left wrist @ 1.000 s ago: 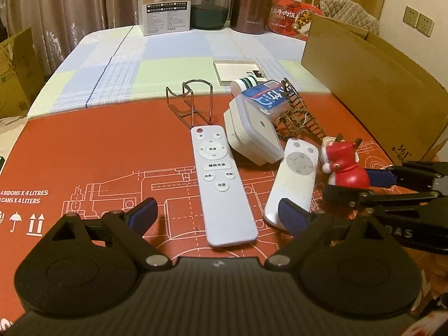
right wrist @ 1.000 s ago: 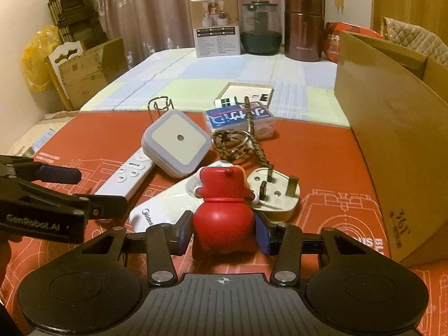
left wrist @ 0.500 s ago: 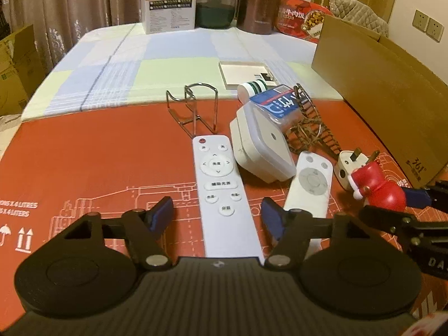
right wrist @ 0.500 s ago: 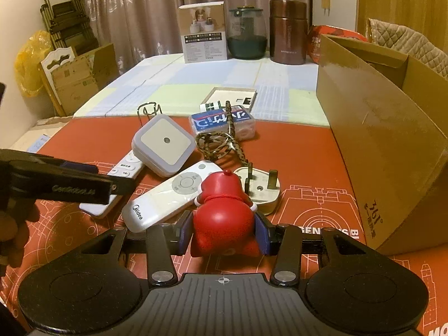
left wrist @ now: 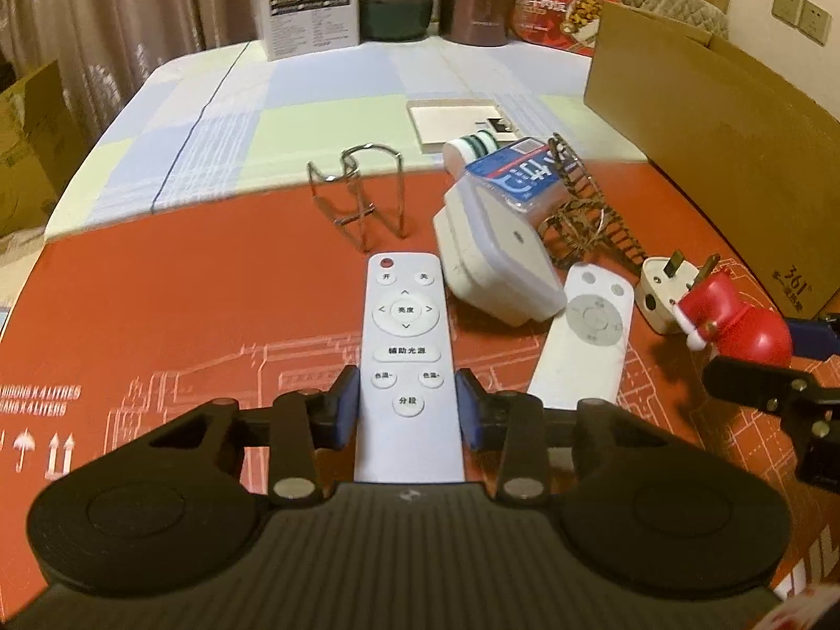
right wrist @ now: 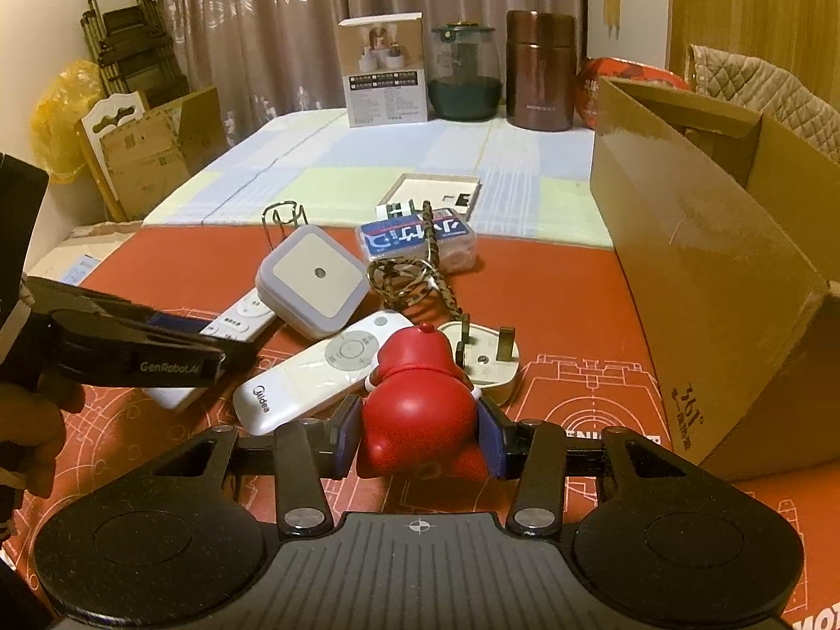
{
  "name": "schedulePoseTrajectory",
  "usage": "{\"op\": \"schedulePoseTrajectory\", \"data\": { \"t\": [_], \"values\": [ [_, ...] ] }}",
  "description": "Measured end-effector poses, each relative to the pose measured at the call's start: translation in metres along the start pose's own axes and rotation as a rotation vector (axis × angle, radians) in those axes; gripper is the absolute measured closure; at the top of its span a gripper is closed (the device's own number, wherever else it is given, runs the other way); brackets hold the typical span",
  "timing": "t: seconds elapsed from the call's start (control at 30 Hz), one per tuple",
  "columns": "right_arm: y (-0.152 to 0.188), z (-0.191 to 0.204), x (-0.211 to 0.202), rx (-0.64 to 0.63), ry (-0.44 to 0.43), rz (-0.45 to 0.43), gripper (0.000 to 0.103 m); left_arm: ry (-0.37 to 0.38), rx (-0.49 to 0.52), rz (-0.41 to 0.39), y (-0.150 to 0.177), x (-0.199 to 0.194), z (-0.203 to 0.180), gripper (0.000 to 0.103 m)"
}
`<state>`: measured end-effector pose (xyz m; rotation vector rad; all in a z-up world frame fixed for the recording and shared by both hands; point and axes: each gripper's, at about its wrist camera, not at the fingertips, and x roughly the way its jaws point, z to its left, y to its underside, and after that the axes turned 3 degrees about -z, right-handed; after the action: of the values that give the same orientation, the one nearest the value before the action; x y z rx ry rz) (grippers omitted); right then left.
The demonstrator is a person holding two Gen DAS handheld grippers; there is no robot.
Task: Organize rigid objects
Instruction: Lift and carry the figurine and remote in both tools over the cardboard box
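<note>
A long white remote (left wrist: 407,325) lies on the red mat (left wrist: 184,289), and my left gripper (left wrist: 407,404) is shut on its lower half, blue pads pressed to both sides. A red toy figure (right wrist: 420,394) sits between the pads of my right gripper (right wrist: 420,436), which is shut on it just above the mat. In the left wrist view the red toy figure (left wrist: 745,325) shows at the right edge. A shorter white remote (right wrist: 315,373) lies between the two grippers. Behind the toy is a white plug (right wrist: 488,362), pins up.
A square night light (right wrist: 312,275), a blue-labelled clear box (right wrist: 415,239), a brown ladder-like trinket (left wrist: 583,199) and a wire stand (left wrist: 362,194) crowd the mat's middle. An open cardboard box (right wrist: 709,262) stands right. A flat white box (left wrist: 457,123) lies behind. Jars and cartons line the far edge.
My left gripper's jaws have closed from wide open onto the long white remote. The right gripper has kept its hold on the red toy and drawn back slightly from the pile.
</note>
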<state>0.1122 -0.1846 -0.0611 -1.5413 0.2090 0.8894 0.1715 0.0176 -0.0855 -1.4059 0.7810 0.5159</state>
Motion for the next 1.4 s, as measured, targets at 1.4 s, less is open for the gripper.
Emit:
{"op": "schedulePoseTrajectory", "data": {
  "t": [1.4],
  "values": [
    [-0.07, -0.179, -0.134, 0.169, 0.275, -0.223, 0.06, 0.307, 0.091, -0.194, -0.113, -0.086, -0.22, 0.07]
  ]
}}
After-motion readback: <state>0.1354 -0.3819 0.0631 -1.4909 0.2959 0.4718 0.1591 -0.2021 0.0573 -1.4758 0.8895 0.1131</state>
